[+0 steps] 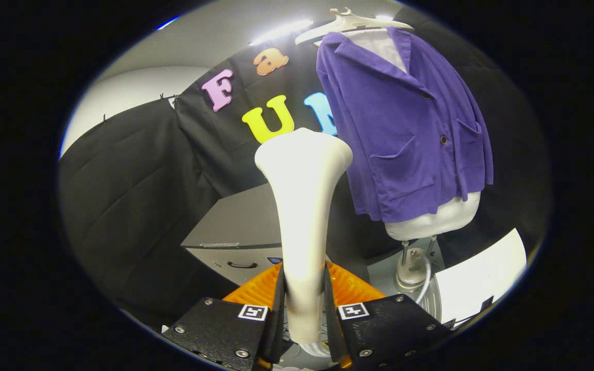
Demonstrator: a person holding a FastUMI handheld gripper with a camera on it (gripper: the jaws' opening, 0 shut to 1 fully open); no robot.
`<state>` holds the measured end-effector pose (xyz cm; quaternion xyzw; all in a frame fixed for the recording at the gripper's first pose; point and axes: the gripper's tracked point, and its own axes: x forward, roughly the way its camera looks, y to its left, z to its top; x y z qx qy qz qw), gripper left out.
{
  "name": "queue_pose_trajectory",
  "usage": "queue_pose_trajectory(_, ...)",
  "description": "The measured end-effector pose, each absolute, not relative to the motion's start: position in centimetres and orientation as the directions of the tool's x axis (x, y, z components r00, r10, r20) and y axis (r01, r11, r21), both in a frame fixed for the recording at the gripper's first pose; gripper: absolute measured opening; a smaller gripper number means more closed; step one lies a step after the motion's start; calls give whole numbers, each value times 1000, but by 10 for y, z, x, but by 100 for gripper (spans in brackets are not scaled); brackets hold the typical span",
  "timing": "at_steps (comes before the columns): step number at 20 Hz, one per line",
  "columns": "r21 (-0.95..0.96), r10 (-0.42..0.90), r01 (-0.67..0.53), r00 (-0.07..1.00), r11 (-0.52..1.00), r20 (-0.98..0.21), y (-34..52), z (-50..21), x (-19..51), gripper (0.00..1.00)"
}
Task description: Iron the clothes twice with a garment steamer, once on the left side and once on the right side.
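— Nearest to us is our gripper (304, 304), its two fingers (278, 309) closed in on the white handle of the garment steamer (303, 206); both press against it, one from each side, so we have it clamped between them.

— And how does the steamer stand?

— Upright, more or less. Its handle rises from between the fingers and flares out into a broad, rounded head at the top. We cannot see its steam face from here.

— Where are the clothes?

— Beyond the steamer and to its right we see a purple jacket (405, 134) on a pale hanger (351, 23), worn over a white torso form (433, 219) that shows below the hem. We make out two patch pockets and dark buttons down the front. The steamer head sits near the jacket's left edge as we look at it — whether they touch, we cannot tell.

— Anything under the form?

— A metal stand (411, 268) with a pale hose (426, 283) curling beside its base, and a white sheet (482, 278) lying just to the right of that. Behind the steamer we see a grey cabinet (235, 226) with a dark drawer handle, set against the black cloth wall (132, 196).
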<state>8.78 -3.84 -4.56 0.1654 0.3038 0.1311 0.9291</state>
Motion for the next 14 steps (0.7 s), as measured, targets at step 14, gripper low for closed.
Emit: queue_pose_trajectory(14,369,312,-164,868,915,-387,-87,36,102,35)
